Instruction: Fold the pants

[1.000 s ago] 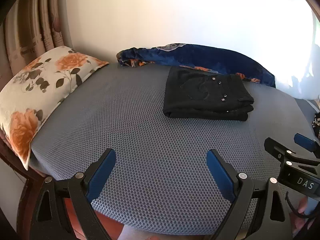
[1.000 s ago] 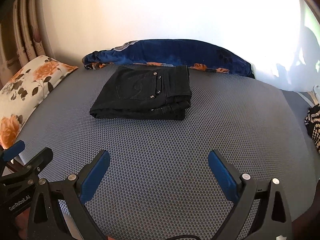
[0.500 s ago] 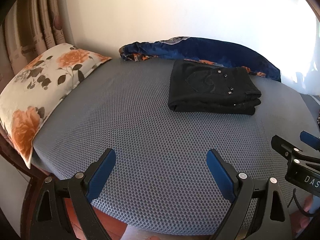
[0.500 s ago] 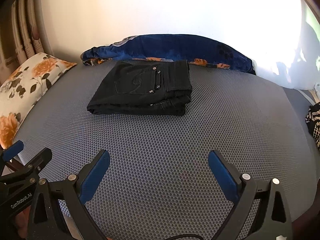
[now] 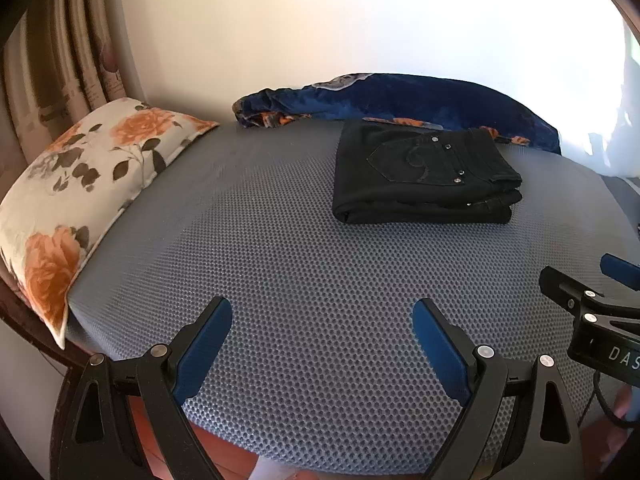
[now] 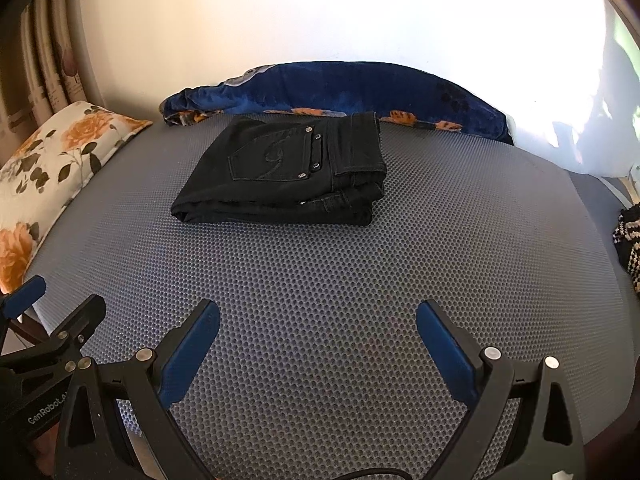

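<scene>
left wrist view, largest item first: grey mesh mattress (image 5: 280, 280) fills the frame, with a floral pillow (image 5: 88, 184) at its left edge and a blue blanket (image 5: 400, 96) bunched along the far side by the wall. the black pants (image 5: 420, 176) lie on the far right part of the mattress, just in front of the blanket, folded into a compact stack with the back pocket up. in the right wrist view the same pants (image 6: 288, 176) sit far and slightly left.

your left gripper (image 5: 322, 344) is released, jaws spread wide, grasping nothing, near the mattress's near edge. your right gripper (image 6: 318, 344) is likewise spread and empty, well apart from the pants.

assessment: the fold looks complete. risk from here: any further reach could snag the top layer or waistband and pull the stack askew; the layered right edge looks loosest. the blanket just behind could drag across if caught.

markings: "das" partly readable on the right gripper's body in the left view; "genrobot.a" readable on the left gripper's body in the right view. no legible label on the pants.
</scene>
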Action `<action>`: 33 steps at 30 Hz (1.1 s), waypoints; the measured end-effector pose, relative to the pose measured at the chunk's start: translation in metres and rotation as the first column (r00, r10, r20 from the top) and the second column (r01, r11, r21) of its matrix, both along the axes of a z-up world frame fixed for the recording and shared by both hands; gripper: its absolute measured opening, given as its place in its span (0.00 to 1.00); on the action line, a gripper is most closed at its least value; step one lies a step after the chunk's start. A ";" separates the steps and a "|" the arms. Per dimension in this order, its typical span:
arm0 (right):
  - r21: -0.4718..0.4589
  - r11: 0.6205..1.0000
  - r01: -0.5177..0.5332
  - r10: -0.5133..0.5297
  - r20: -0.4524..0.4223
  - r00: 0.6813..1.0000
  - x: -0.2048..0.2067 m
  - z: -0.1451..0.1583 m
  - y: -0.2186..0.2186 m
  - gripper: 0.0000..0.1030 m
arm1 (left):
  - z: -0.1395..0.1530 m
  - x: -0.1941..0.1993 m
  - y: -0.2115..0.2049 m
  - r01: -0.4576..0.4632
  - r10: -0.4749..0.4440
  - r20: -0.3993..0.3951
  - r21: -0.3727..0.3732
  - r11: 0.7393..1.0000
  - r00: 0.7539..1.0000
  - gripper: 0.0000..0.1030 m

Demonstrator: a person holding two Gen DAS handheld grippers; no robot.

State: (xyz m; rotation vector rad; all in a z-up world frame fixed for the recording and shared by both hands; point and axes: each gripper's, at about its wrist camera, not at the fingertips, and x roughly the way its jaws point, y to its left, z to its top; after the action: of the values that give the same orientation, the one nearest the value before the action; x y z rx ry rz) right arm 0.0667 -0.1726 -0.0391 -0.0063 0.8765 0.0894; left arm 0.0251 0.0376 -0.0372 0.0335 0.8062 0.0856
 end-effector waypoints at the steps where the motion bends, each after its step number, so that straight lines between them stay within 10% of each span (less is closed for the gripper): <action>1: 0.001 1.000 0.000 0.000 -0.002 1.000 0.000 0.000 0.000 0.95 | 0.000 0.000 -0.001 0.001 -0.001 0.000 -0.001 1.000 1.000 0.89; 33: 0.004 1.000 0.020 -0.020 -0.060 0.998 0.017 -0.013 -0.001 0.95 | -0.009 0.019 -0.001 0.041 -0.041 -0.037 0.004 0.999 0.998 0.89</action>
State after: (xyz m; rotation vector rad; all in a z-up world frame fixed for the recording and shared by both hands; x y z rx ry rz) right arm 0.0837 -0.1737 -0.0524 0.0096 0.9363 0.0735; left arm 0.0438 0.0370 -0.0463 0.0559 0.8416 0.0484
